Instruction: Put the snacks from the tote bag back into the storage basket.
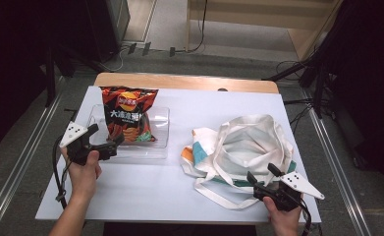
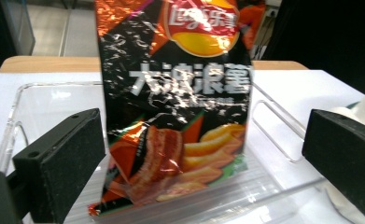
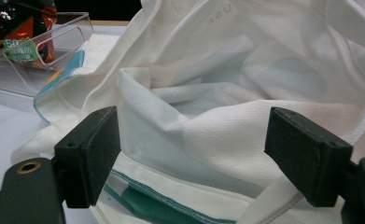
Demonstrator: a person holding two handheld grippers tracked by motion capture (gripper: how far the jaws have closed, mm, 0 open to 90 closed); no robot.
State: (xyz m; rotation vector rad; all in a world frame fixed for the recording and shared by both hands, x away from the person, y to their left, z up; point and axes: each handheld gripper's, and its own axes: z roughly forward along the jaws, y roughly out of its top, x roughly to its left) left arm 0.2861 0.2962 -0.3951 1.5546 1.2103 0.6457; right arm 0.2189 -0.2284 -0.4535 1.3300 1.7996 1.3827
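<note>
A black and orange chip bag (image 1: 128, 115) leans in a clear plastic tray (image 1: 163, 129) at the table's left. My left gripper (image 1: 107, 135) sits at the tray's near left corner, pointing at the bag. In the left gripper view the bag (image 2: 180, 116) stands between the wide-apart pads (image 2: 63, 158) without touching them, so my left gripper (image 2: 202, 119) is open. A white tote bag (image 1: 248, 142) with teal trim lies slumped at the right, mouth up. My right gripper (image 1: 261, 172) is open at its near edge, with the bag's fabric (image 3: 194, 107) bulging between the jaws.
The white table top (image 1: 145, 189) has bare room in front of the tray and between tray and tote. The tote's straps (image 1: 214, 194) trail toward the front edge. Cables and dark stands sit on the floor beyond the table.
</note>
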